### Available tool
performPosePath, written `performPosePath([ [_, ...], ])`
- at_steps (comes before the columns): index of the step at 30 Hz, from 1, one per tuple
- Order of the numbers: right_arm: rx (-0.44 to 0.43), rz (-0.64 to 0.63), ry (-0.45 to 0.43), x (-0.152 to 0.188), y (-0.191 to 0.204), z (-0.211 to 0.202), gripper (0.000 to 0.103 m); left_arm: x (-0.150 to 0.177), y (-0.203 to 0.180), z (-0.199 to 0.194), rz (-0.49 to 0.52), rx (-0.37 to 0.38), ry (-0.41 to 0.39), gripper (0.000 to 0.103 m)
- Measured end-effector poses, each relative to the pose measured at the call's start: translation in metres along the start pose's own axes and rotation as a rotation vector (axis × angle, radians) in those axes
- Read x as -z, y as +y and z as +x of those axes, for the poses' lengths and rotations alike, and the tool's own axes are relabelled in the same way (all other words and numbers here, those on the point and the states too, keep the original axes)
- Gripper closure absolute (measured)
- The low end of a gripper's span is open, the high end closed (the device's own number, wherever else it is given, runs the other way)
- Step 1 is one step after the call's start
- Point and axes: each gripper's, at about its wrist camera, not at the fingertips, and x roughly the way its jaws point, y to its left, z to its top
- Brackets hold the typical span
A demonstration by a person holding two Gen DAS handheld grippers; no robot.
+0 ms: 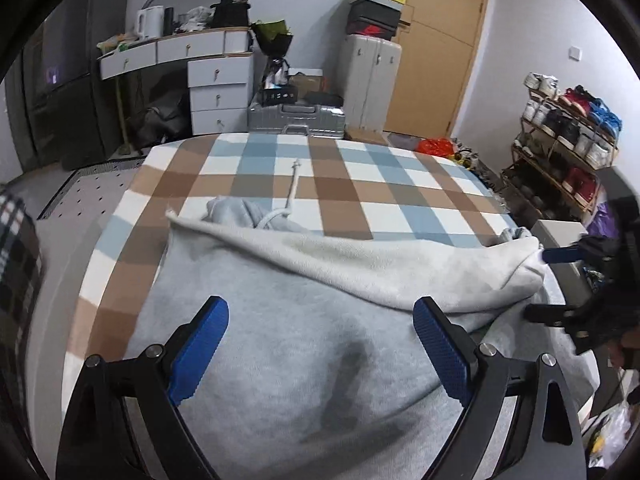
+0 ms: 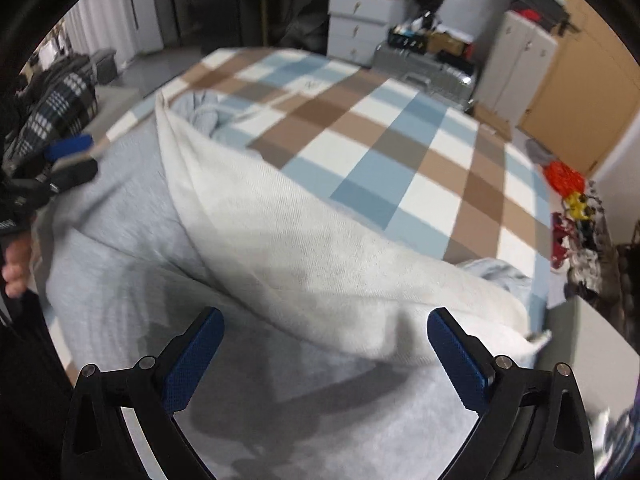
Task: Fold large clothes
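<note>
A large light-grey sweatshirt (image 1: 280, 340) lies spread on the checked bed cover (image 1: 352, 184). Its far part is folded over toward me, so a band of pale inner fleece (image 1: 360, 260) runs across it. A white drawstring (image 1: 294, 184) trails past the fold onto the cover. My left gripper (image 1: 320, 344) hovers over the grey cloth, open, with nothing between its blue pads. My right gripper (image 2: 326, 356) is open too, above the same sweatshirt (image 2: 120, 220) near the fleece band (image 2: 300, 248). Each gripper shows at the edge of the other's view: right gripper (image 1: 548, 284), left gripper (image 2: 76, 156).
Beyond the bed stand a white desk with drawers (image 1: 216, 80), a silver suitcase (image 1: 296, 118), a white cabinet (image 1: 372, 80) and a wooden door (image 1: 440, 40). A shoe rack (image 1: 568, 136) is at the right, a dark checked garment (image 2: 64, 96) at the left, a red bag (image 2: 564, 176) on the floor.
</note>
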Motion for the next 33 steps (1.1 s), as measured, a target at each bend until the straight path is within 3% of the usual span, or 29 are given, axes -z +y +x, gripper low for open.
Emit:
performPosePath([
  [1,-0.026,0.002,0.017,-0.002,-0.002,0.006,0.010,0.001,-0.001,0.002,0.003,-0.002,0.004,0.012],
  [3,-0.093,0.021,0.061,-0.004,-0.007,0.021,0.033,0.004,-0.001,0.008,-0.003,-0.002,0.026,0.012],
  [5,-0.131,0.054,0.088,-0.005,-0.013,0.030,0.074,0.006,0.000,0.016,-0.011,0.018,0.071,0.012],
  [7,-0.168,0.107,0.095,-0.007,-0.021,0.034,0.093,0.008,0.000,0.019,-0.013,0.020,0.087,0.012],
  [8,-0.186,0.143,0.093,-0.009,-0.026,0.034,0.094,0.008,-0.001,0.018,-0.010,0.017,0.086,0.012],
  [13,-0.230,0.328,0.004,-0.021,-0.051,0.022,0.094,0.008,0.000,0.016,-0.016,-0.015,0.076,0.012],
  [15,-0.191,0.346,-0.052,-0.032,-0.050,0.016,0.094,0.008,0.001,0.018,-0.030,-0.022,0.086,0.012],
  [18,-0.043,0.276,-0.086,-0.050,-0.035,0.018,0.091,0.009,0.002,0.022,-0.040,-0.034,0.097,0.012],
  [22,0.364,0.124,-0.092,-0.066,-0.022,0.029,0.058,0.012,0.002,0.024,-0.018,-0.067,0.104,0.012],
  [23,0.379,0.148,-0.086,-0.067,-0.028,0.028,0.053,0.012,0.003,0.023,-0.018,-0.070,0.108,0.012],
  [25,0.295,0.234,-0.128,-0.061,-0.047,0.015,0.055,0.014,0.005,0.021,-0.024,-0.066,0.113,0.012],
  [26,0.294,0.264,-0.144,-0.057,-0.054,0.008,0.053,0.014,0.007,0.020,-0.027,-0.065,0.113,0.012],
  [27,0.286,0.301,-0.175,-0.050,-0.063,-0.004,0.049,0.013,0.008,0.019,-0.027,-0.062,0.116,0.012],
  [29,0.210,0.334,-0.214,-0.037,-0.074,-0.022,0.023,0.012,0.011,0.018,-0.040,-0.058,0.113,0.012],
  [33,0.169,0.305,-0.173,-0.005,-0.088,-0.034,0.018,0.012,0.010,0.018,-0.060,-0.036,0.126,0.012],
])
